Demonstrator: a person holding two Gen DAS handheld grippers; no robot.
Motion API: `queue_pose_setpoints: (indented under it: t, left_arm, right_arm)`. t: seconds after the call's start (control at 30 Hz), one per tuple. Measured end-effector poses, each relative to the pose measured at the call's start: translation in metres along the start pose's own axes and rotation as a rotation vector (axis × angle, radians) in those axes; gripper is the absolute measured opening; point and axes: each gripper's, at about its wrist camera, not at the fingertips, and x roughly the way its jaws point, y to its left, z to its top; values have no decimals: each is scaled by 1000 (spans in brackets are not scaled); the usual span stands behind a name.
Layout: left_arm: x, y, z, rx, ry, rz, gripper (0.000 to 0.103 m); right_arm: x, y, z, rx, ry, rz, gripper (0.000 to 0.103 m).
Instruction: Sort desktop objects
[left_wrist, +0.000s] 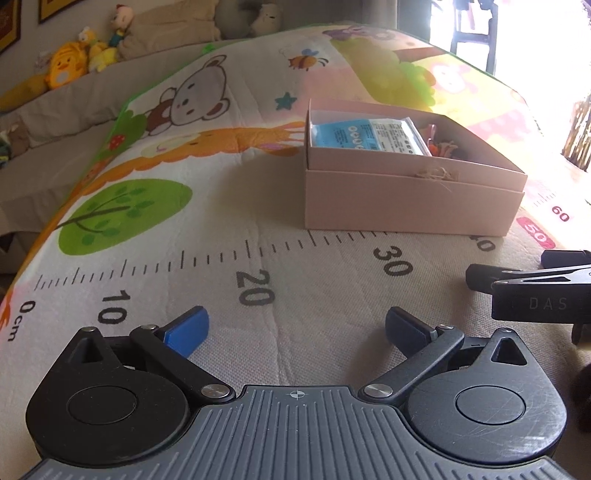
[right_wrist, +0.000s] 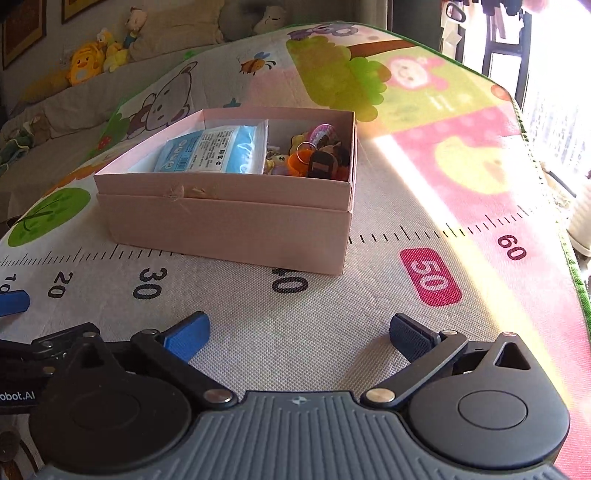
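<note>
A pink cardboard box (left_wrist: 406, 199) stands on the play mat, also in the right wrist view (right_wrist: 229, 229). It holds a blue packet (right_wrist: 214, 151) on the left and a pile of small keychains and trinkets (right_wrist: 314, 151) on the right. The packet also shows in the left wrist view (left_wrist: 365, 134). My left gripper (left_wrist: 297, 330) is open and empty, low over the mat, in front and left of the box. My right gripper (right_wrist: 299, 332) is open and empty, in front of the box. The right gripper's body shows at the left view's right edge (left_wrist: 535, 295).
The mat (right_wrist: 424, 184) has cartoon prints and a ruler scale from 0 to 60 cm. A sofa with plush toys (left_wrist: 74, 62) lies beyond the mat's far left edge. A bright window (right_wrist: 554, 92) is at the right. The mat's right edge (right_wrist: 580, 288) drops off.
</note>
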Motion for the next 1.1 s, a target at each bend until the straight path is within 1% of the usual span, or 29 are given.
queue_pose_setpoints:
  t: [0.03, 1.1]
  left_arm:
    - [0, 0, 0, -2, 0, -1, 103]
    - [-1, 3, 0, -13, -5, -19, 103]
  right_arm:
    - [-1, 0, -2, -1, -9, 0, 103]
    - [-3, -1, -2, 1, -7, 0, 103]
